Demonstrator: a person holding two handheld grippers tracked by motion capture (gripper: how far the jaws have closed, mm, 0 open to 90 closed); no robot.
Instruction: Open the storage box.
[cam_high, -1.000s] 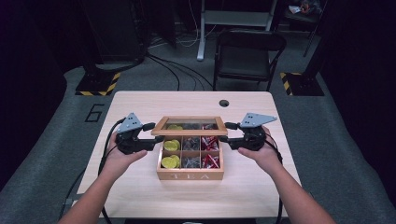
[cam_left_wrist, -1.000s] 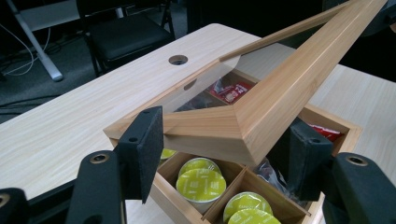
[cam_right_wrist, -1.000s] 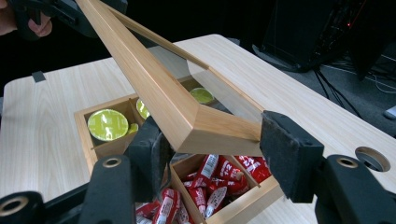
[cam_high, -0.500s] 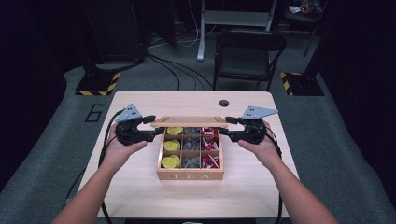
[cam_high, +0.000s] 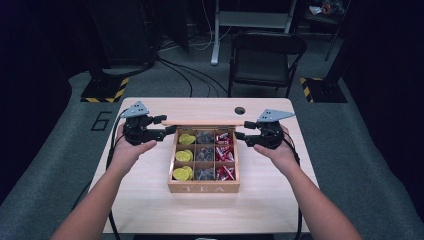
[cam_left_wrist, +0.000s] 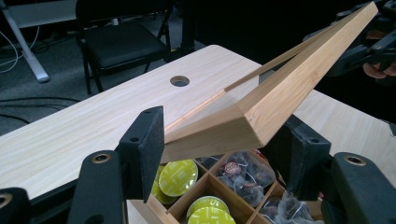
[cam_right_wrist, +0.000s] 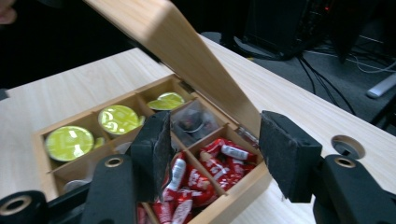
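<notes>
At the left of the high view the left gripper (cam_high: 169, 125) has its two black jaws set on either side of the left end of the wooden lid (cam_high: 202, 123) – in the left gripper view the lid's corner (cam_left_wrist: 243, 122) sits between the pads, touching them, so the jaws are clamped on the lid. The lid is raised, hinged at the far side of the tea box (cam_high: 203, 188), which stands in the middle of the table (cam_high: 150, 210). Its compartments hold yellow-green capsules (cam_high: 182, 155) on the left, dark sachets (cam_high: 204, 154) in the middle, red packets (cam_high: 223, 155) on the right. The right gripper (cam_high: 240, 134) flanks the lid's right end – whether its pads press on the wood, I cannot tell
</notes>
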